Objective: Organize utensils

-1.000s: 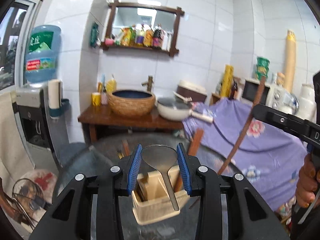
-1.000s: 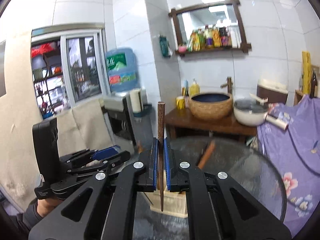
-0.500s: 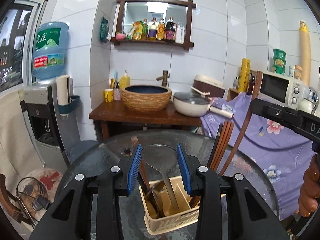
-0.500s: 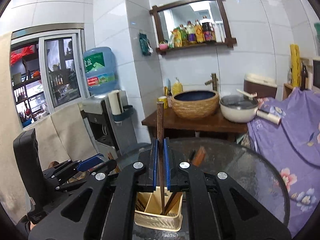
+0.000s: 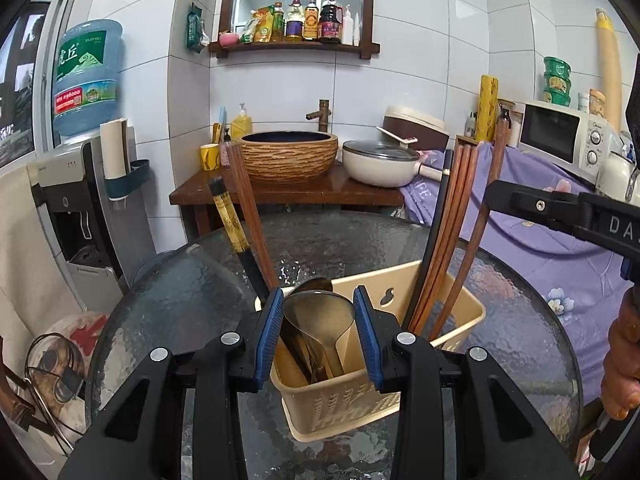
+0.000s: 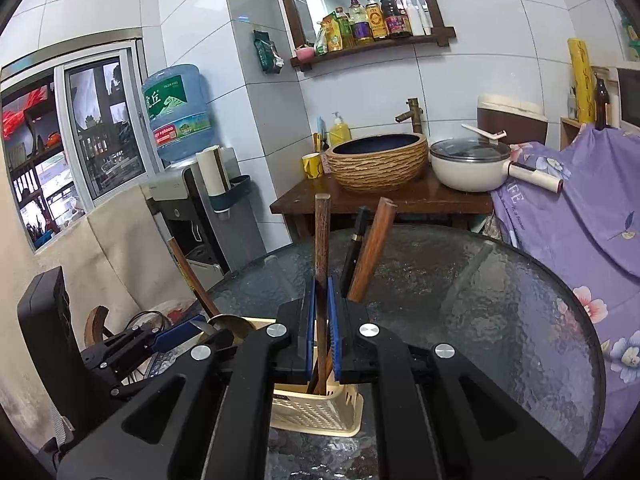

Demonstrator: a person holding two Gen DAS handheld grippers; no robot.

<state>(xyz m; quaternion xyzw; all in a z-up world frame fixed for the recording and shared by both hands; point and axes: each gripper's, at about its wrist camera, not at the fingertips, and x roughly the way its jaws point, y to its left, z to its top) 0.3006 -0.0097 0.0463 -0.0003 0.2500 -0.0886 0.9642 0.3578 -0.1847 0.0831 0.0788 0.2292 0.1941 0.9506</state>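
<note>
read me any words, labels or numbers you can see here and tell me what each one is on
"DA", cut off by the frame edge: right gripper body.
"96000", within red-band print: water jug.
"FE", the end of a longer word: purple cloth.
Jug's green label, shelf bottles, microwave badge: too small or blurred to read.

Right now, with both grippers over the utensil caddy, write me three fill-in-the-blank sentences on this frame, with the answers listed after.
1. The left gripper is shut on a metal ____.
2. The right gripper is shut on a single wooden ____.
3. The beige caddy stands on a round ____ table.

Missing words: spoon; chopstick; glass
</note>
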